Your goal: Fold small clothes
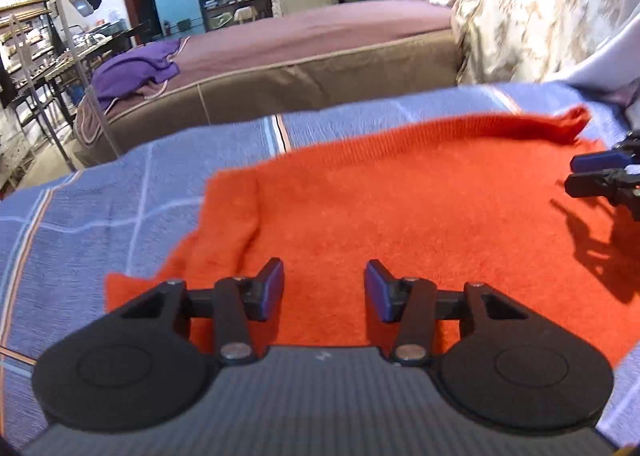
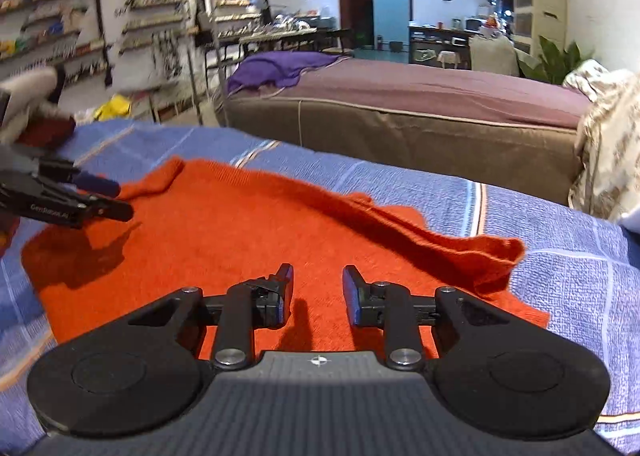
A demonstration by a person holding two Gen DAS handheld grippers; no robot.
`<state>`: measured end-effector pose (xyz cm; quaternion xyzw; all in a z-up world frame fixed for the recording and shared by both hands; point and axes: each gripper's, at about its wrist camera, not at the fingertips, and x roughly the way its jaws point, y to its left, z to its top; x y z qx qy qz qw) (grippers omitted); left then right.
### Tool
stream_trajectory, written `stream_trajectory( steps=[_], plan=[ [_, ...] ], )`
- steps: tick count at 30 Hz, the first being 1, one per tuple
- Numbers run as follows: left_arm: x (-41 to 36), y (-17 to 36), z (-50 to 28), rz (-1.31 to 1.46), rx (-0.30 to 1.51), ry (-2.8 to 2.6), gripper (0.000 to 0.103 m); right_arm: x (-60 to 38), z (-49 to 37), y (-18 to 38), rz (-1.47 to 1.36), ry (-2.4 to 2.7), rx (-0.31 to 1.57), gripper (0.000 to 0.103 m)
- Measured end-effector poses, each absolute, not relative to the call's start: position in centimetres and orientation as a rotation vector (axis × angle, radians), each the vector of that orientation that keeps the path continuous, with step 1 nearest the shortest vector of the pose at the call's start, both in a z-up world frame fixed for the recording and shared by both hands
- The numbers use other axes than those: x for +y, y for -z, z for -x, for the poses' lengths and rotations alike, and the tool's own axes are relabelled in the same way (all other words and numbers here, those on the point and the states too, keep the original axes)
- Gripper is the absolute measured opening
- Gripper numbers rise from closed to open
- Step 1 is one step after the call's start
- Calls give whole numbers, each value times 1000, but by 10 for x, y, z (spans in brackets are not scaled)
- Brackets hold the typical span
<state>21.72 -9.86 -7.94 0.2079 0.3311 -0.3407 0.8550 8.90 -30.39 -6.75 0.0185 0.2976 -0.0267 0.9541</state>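
Observation:
An orange knit garment (image 1: pixel 400 215) lies spread on a blue plaid sheet (image 1: pixel 100 207). Its far edge is rolled into a ridge (image 1: pixel 520 123). My left gripper (image 1: pixel 324 292) is open and empty just above the garment's near left part. My right gripper (image 2: pixel 318 292) is open and empty above the garment (image 2: pixel 240 232) near its right side, where a folded flap (image 2: pixel 460 248) ends. Each gripper shows in the other's view: the right one (image 1: pixel 576 175) at the right edge, the left one (image 2: pixel 116 199) at the left edge.
A brown mattress (image 1: pixel 300 71) with a mauve cover stands beyond the sheet, with a purple cloth (image 1: pixel 132 71) on its far end. A beige patterned quilt (image 1: pixel 532 15) is piled at the right. Shelves (image 2: pixel 80 15) and metal racks line the far wall.

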Motion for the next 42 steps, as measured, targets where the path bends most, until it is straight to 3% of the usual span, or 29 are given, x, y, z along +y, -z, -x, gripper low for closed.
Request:
stream_trajectory(
  steps=[3,7,8,10,13,16,17,21,26,28,30,32,33,35,37,39,42],
  plan=[
    [-105,88,-227,-439,656,621,60,-316,-99,78,-42,99,644,47],
    [-78,88,-276,-418,669,404,61,-356,-98,84,5,220,641,49],
    [-67,90,-290,-413,684,354,61,-370,-96,86,-18,262,648,56],
    [-39,89,-312,-377,705,281,67,-397,-99,89,-60,356,662,57],
    [-4,75,-322,-327,697,186,66,-425,-88,86,-161,477,643,57],
    [21,54,-306,-211,664,222,66,-419,-70,76,-250,485,564,60],
    [26,47,-294,-176,651,278,66,-407,-64,74,-262,455,544,66],
    [23,37,-227,-166,633,491,66,-351,-53,66,-212,253,533,74],
    [6,70,-160,-318,704,613,66,-282,-25,79,-6,75,612,87],
    [6,93,-151,-421,718,546,69,-272,-15,91,92,100,648,88],
    [24,101,-153,-317,720,555,74,-292,-5,102,6,174,683,94],
    [34,103,-161,-276,758,538,86,-314,10,108,-133,159,640,88],
    [37,103,-167,-277,769,524,93,-318,12,106,-144,164,640,77],
    [45,103,-175,-246,804,528,93,-314,10,100,-94,179,663,71],
    [53,98,-175,-245,811,511,93,-311,9,95,-64,201,679,80],
    [56,93,-164,-312,769,494,94,-315,10,94,-73,253,694,103],
    [51,89,-148,-505,674,442,103,-335,22,96,-179,310,713,103]
  ],
)
